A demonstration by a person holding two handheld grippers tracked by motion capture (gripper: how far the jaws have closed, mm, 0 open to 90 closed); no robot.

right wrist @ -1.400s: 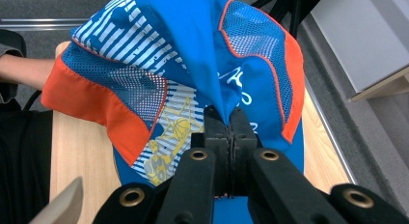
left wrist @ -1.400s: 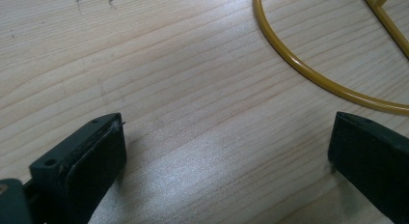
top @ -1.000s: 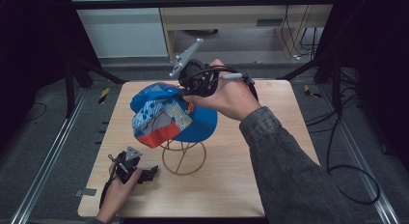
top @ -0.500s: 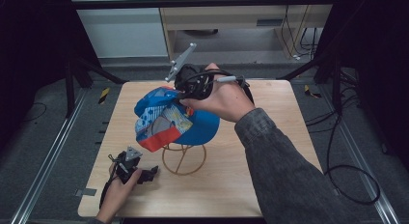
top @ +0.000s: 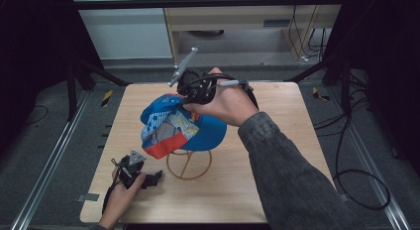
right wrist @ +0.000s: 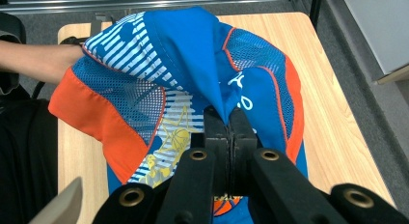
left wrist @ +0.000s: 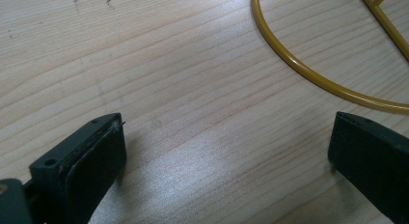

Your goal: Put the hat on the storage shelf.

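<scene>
A blue cap [top: 178,128] with orange trim, white stripes and mesh panels sits draped over a yellow wire stand [top: 189,163] at the middle of the wooden table [top: 277,116]. My right gripper [top: 190,98] is above its back edge and is shut on a pinch of the blue cap fabric [right wrist: 212,84], the jaws pressed together. My left gripper [top: 148,179] rests on the table at the front left, open, with bare wood between its jaws [left wrist: 226,151]. The stand's ring base [left wrist: 308,69] curves just beyond it.
The table stands on grey floor with metal rails along both sides. A cabinet [top: 237,17] stands behind the table and cables [top: 356,180] trail on the right. A sleeved forearm [top: 292,175] crosses the table's right half.
The right gripper has shifted the cap slightly left and back over the stand, still pinching the fabric. The left gripper has stayed put.
</scene>
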